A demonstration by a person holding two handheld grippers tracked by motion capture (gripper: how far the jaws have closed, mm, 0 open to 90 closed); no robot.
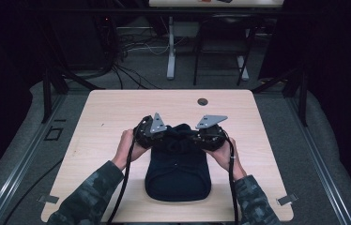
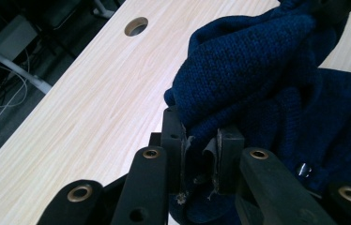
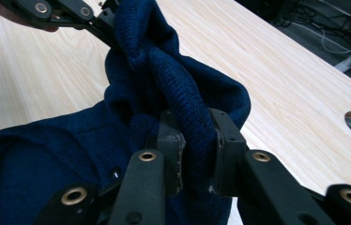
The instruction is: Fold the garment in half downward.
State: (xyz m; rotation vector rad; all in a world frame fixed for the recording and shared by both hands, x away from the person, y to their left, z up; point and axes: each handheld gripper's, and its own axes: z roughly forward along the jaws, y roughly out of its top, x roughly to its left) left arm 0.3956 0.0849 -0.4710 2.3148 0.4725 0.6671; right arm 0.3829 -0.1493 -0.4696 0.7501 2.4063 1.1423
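Black jaws of the right hand-held gripper (image 3: 197,154) and left hand-held gripper (image 2: 201,157) each pinch the chunky navy knit garment (image 1: 178,171) bunched on the pale woodgrain surface (image 1: 108,117), near its round hole (image 1: 202,101).

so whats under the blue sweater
The light wooden table lies under the folded navy sweater. Both grippers pinch its raised far edge. Whatever sits beneath the flat part is covered.

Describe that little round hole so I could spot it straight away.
Start at the pale wooden table. Go past the dark blue knit garment that both grippers pinch, to the far edge, slightly right of centre. There the hole sits, a small dark circle, the sole break in the bare wood.
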